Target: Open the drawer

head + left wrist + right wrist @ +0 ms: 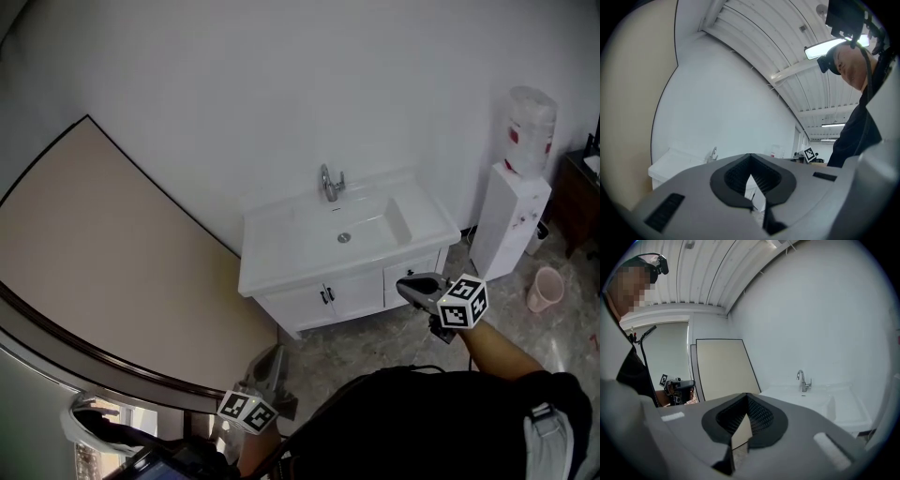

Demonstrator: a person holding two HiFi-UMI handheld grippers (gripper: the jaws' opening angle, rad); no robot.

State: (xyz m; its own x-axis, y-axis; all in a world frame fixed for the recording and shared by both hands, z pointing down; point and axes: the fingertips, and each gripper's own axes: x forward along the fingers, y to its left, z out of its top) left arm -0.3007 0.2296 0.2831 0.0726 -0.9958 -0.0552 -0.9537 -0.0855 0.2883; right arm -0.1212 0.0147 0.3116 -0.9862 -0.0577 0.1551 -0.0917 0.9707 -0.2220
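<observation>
The right gripper has its two grey jaws closed tip to tip with nothing between them. In the head view this right gripper is held out level on the person's outstretched arm. It sits close in front of the right end of the white vanity cabinet with a moulded basin top. Whether it touches the cabinet cannot be told.

The left gripper also has its jaws drawn together and is empty. It hangs low at the person's side, well short of the cabinet and off its left front corner.

The white drawer front forms the right section of the cabinet. It lies beside two white doors with small black handles and is flush with them, so it is closed.

A chrome tap stands at the back of the basin.

To the cabinet's left a large beige board with a dark edge leans on the white wall. To its right stands a white water dispenser with a bottle on top. A pale pink bucket sits on the grey marbled floor in front of the dispenser.
</observation>
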